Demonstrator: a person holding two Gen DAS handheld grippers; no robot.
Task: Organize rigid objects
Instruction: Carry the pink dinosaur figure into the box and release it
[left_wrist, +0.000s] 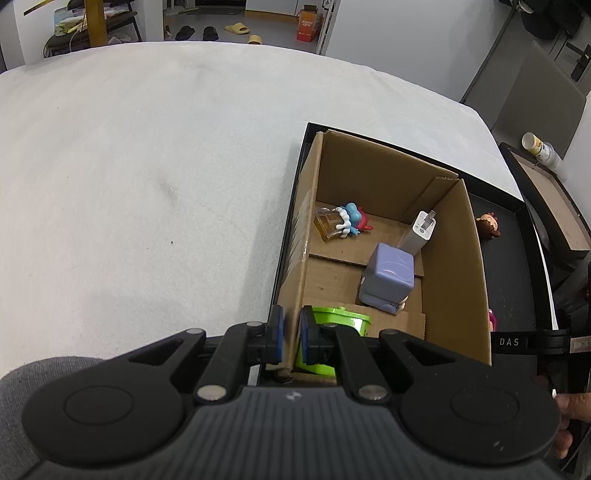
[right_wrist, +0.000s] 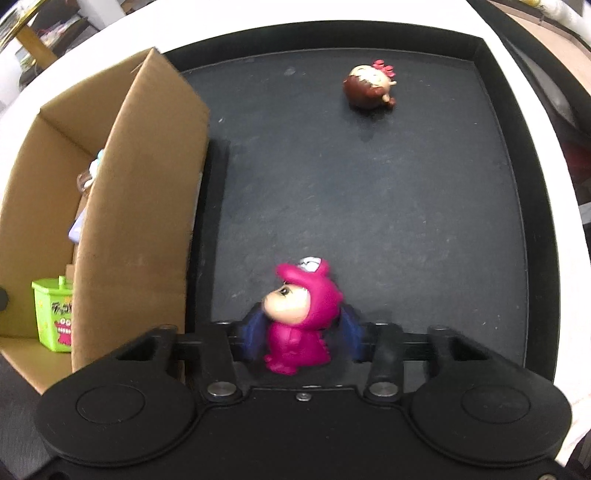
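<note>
My left gripper (left_wrist: 291, 338) is shut on the near left wall of the cardboard box (left_wrist: 301, 258), which stands in a black tray (left_wrist: 513, 258). Inside the box lie a green toy bin (left_wrist: 341, 321), a purple cube toy (left_wrist: 388, 277), a white charger (left_wrist: 419, 230), and a blue figure with a small glass bottle (left_wrist: 341, 221). My right gripper (right_wrist: 302, 334) is around a pink dinosaur-suit figure (right_wrist: 303, 317) standing on the tray floor (right_wrist: 369, 203); its blue pads (right_wrist: 349, 332) are blurred and sit just beside the figure. A brown-haired figure (right_wrist: 369, 88) lies at the tray's far end.
The tray rests on a white cloth-covered table (left_wrist: 147, 166). The box's right wall (right_wrist: 147, 192) stands just left of my right gripper. A second dark tray (left_wrist: 554, 206) and a small bottle (left_wrist: 537, 147) are at the far right.
</note>
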